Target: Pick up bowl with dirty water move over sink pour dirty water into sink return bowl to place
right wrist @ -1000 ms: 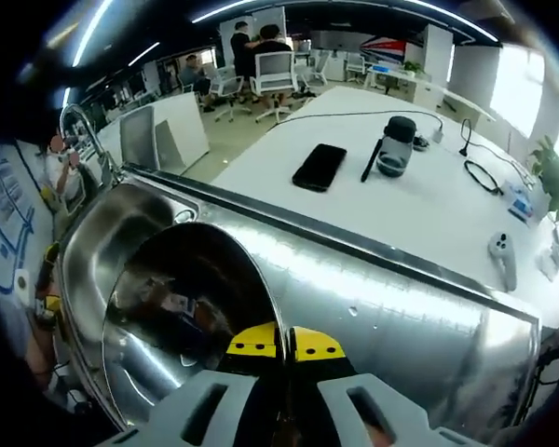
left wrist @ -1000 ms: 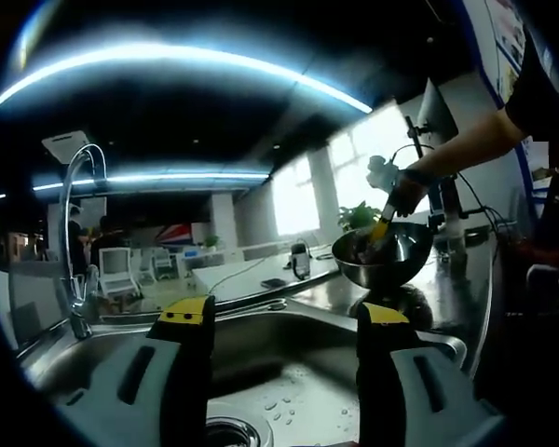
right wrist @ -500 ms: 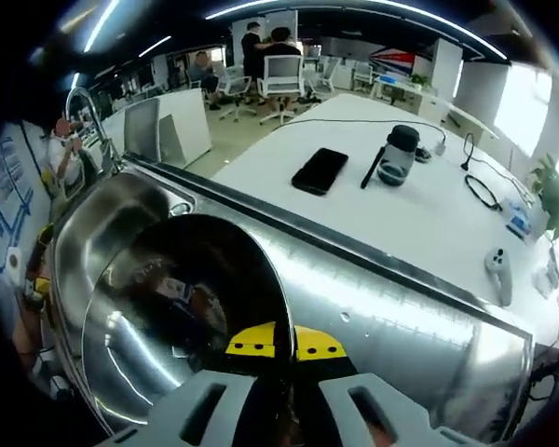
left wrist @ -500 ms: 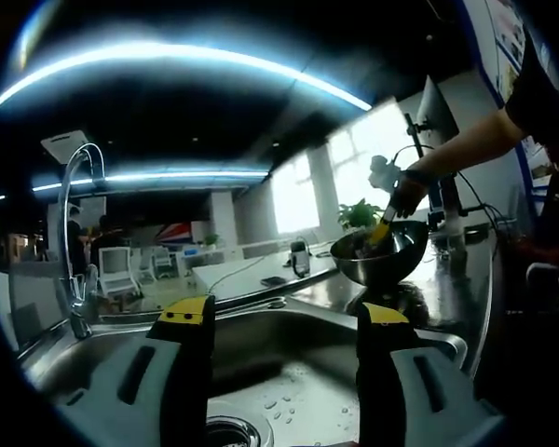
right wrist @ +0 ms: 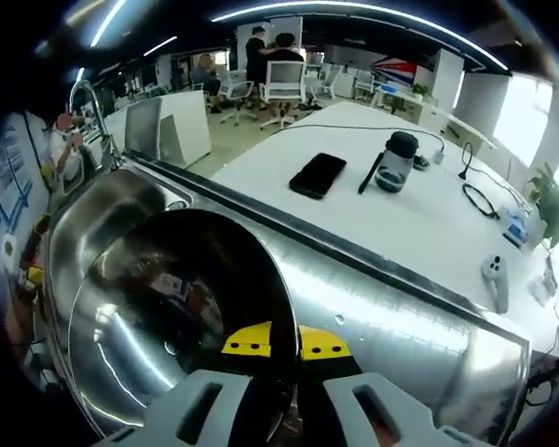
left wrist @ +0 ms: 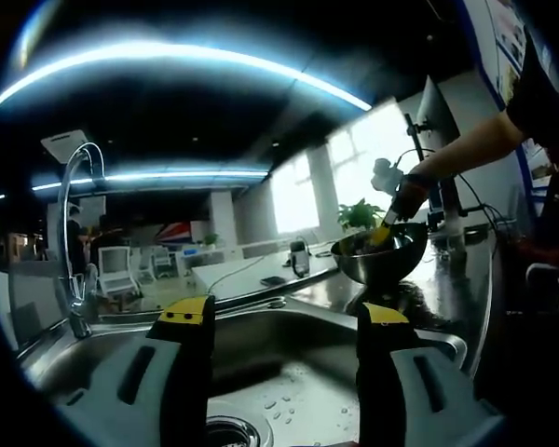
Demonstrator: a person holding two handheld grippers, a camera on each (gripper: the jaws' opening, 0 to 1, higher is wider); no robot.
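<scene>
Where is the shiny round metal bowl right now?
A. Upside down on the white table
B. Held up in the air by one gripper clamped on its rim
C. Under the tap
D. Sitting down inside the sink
B: the right gripper pinches the rim of the shiny round metal bowl, which hangs above the steel counter.

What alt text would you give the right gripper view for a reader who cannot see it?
The right gripper, its jaws closed on the rim of a steel bowl, holds the bowl above a steel counter beside the sink. Beyond, a white table holds a black phone and a dark-lidded bottle.
</scene>
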